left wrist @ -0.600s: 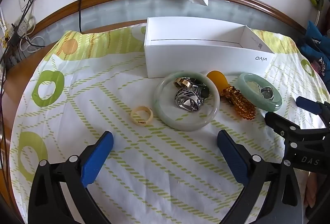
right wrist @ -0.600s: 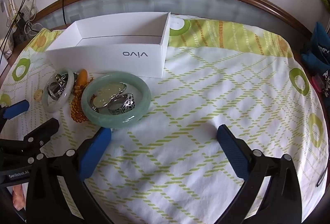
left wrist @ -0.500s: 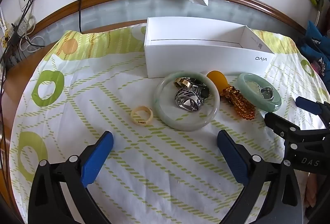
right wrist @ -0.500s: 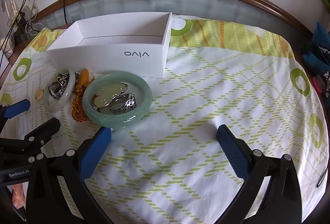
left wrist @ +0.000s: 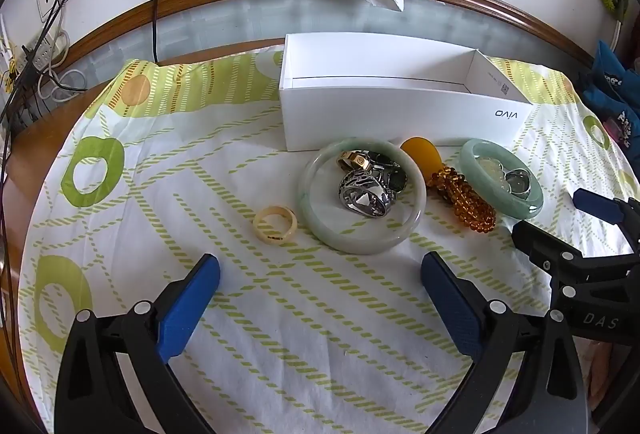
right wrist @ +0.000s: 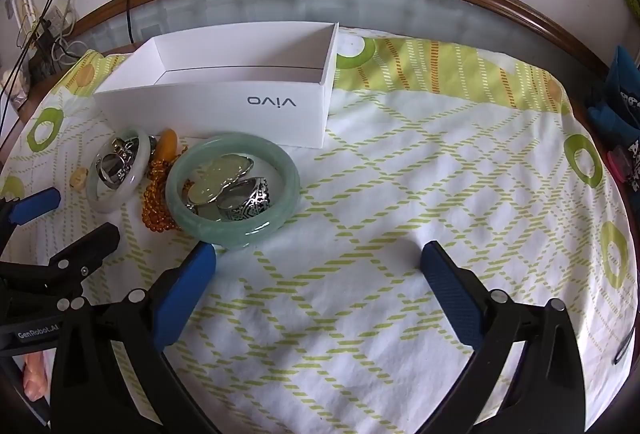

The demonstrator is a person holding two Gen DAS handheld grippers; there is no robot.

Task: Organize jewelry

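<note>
Both grippers, left gripper (left wrist: 320, 274) and right gripper (right wrist: 318, 264), spread wide, empty; green bangle (right wrist: 276, 222) rigid, slick, brittle (pinch across rim)

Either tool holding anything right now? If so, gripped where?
Nothing is held. The left tool and right tool both stand open over bare tablecloth; the pale bangle and green bangle lie untouched on it.
</note>
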